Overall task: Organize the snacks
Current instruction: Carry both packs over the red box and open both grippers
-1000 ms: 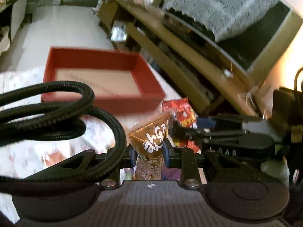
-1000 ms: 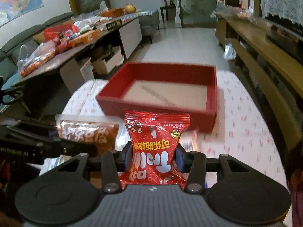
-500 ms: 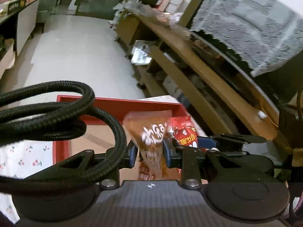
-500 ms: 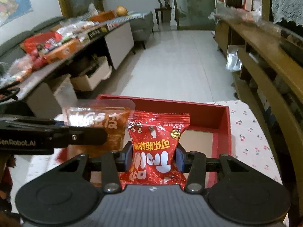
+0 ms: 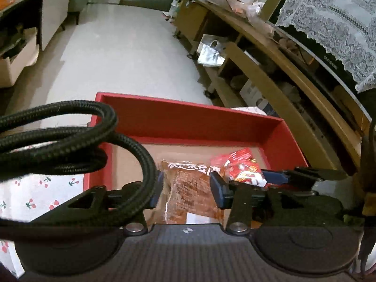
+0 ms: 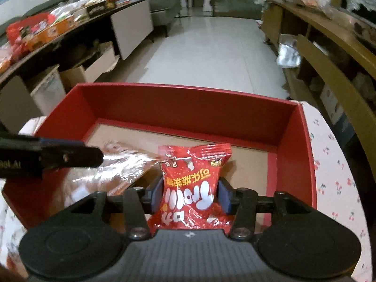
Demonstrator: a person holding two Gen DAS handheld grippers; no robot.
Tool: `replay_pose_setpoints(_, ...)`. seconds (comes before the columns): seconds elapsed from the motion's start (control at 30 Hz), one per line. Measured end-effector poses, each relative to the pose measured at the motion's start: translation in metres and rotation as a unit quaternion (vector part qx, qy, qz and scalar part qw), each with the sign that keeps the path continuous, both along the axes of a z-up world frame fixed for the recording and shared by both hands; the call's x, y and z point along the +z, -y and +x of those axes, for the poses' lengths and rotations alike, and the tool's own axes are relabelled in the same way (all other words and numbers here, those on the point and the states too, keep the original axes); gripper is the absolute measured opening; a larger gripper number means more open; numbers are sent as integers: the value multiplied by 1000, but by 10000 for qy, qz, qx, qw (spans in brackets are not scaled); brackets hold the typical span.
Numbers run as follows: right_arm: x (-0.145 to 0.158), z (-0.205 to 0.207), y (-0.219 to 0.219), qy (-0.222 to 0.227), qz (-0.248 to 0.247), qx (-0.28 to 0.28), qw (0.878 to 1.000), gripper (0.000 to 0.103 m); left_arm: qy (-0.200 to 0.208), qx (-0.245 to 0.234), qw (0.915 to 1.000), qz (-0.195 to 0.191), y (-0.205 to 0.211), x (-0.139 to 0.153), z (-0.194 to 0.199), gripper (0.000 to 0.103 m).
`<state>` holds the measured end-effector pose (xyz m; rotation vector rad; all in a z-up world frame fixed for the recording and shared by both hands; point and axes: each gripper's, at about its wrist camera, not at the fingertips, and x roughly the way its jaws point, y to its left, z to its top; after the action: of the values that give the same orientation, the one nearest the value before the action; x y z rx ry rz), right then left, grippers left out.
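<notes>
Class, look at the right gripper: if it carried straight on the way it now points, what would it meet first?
Probably the cardboard floor of the red box, just past the red snack packet that sits between the right gripper and its pads; depth is hard to judge.

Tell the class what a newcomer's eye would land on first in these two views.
The big red box fills the middle, on a cherry-print cloth. Over its cardboard floor a bright red snack packet sits between the right claw's blue pads, which have just been opening. Beside it, the left claw, also just opening, brackets a brown snack packet.
</notes>
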<state>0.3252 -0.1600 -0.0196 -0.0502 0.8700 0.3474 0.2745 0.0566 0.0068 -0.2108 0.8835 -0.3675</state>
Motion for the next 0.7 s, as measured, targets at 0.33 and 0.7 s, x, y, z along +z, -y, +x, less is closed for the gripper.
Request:
replay_pose_setpoints(0.33,32,-15,5,455,-44,-17,9990,71,223,54,9997,-61,1,21,-12,87)
replay_pose_setpoints(0.7,58,-68,-6,506,-98,207,9985,71,261,107,9995,165,-8,39,-62,93)
